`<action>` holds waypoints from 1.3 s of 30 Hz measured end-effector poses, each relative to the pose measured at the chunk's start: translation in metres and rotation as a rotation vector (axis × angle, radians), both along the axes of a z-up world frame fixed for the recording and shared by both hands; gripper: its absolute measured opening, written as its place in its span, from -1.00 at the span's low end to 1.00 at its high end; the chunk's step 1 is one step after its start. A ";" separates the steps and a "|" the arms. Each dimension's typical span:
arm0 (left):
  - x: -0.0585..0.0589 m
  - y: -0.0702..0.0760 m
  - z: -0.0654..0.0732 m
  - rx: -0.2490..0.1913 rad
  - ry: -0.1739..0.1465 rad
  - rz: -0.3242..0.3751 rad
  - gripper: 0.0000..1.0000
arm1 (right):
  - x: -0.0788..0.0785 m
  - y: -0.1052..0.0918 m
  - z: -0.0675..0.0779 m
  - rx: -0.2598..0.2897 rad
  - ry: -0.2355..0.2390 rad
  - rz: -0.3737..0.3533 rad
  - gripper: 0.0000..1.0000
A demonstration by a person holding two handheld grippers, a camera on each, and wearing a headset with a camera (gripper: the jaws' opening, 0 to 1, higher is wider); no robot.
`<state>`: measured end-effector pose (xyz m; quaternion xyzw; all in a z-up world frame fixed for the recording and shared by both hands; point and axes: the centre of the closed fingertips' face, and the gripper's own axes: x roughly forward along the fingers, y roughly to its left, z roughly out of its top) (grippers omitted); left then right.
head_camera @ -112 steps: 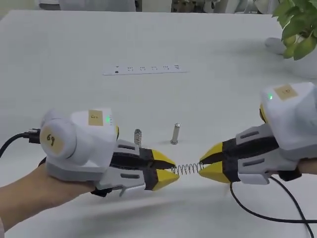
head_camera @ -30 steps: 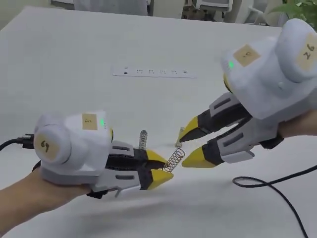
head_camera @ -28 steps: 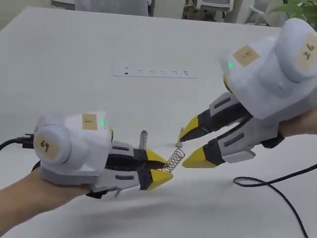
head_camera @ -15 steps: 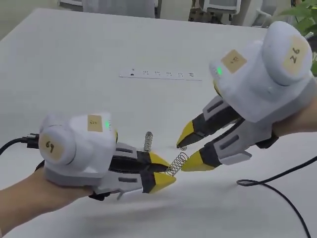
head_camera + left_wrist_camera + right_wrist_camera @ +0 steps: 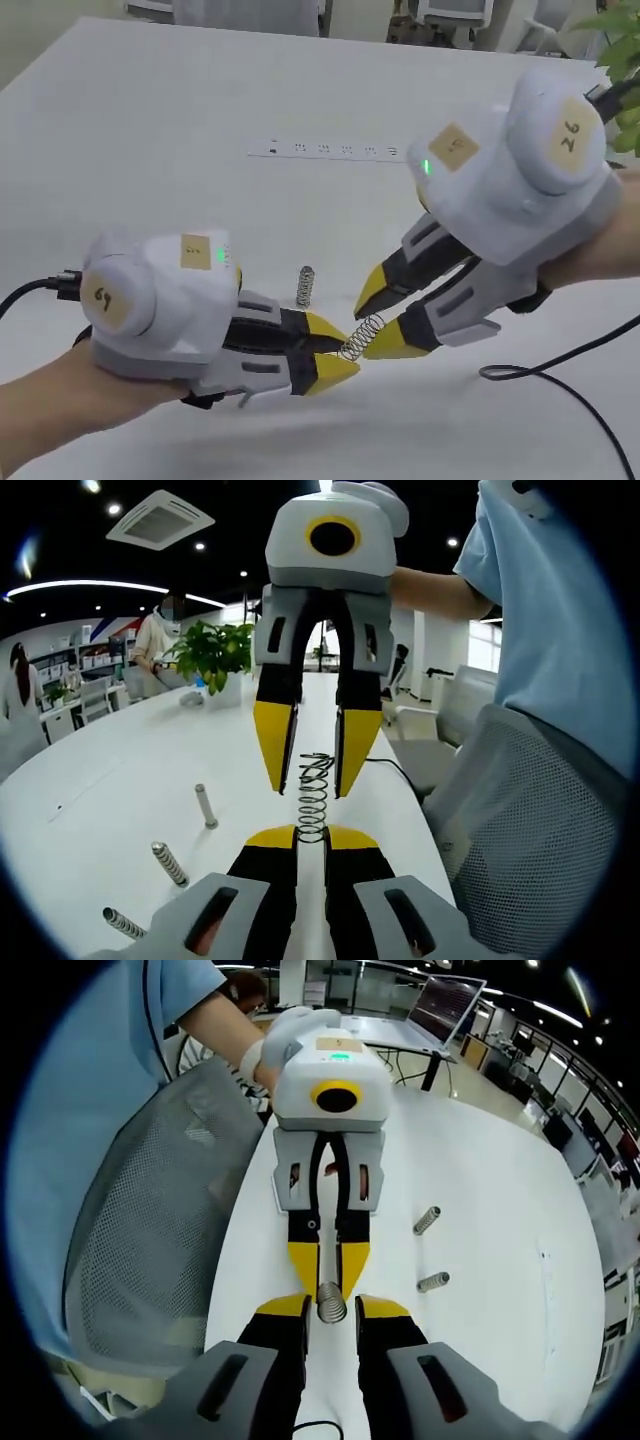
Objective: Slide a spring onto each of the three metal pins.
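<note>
**Spring bridged between two claws**

The left claw [image 5: 348, 354] is clamped tight on one end of the spring [image 5: 360, 337], which sticks out ahead of its yellow tips. The right claw [image 5: 365, 331] meets it almost tip to tip, jaws apart, with the spring's free end lying between them (in the head view the coil touches the lower jaw). In the left gripper view a bare pin [image 5: 205, 806] stands on the white table [image 5: 110, 790] off to one side of the left claw, well apart from it. Nearer along that same side stand a spring-covered pin [image 5: 168, 863] and a second spring-covered pin [image 5: 125, 923]. A black cable [image 5: 560, 385] lies on the table beneath the right claw.
</note>
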<state>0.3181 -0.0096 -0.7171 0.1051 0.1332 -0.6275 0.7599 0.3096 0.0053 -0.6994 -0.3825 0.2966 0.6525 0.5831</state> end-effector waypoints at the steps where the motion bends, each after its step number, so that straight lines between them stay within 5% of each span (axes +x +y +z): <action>1: 0.000 0.000 0.000 -0.001 0.000 0.000 -0.97 | 0.000 0.000 0.000 0.000 0.001 0.001 -0.69; 39: 0.002 -0.002 -0.002 0.001 0.006 0.005 -0.96 | -0.001 0.000 -0.011 -0.015 0.029 -0.017 -0.84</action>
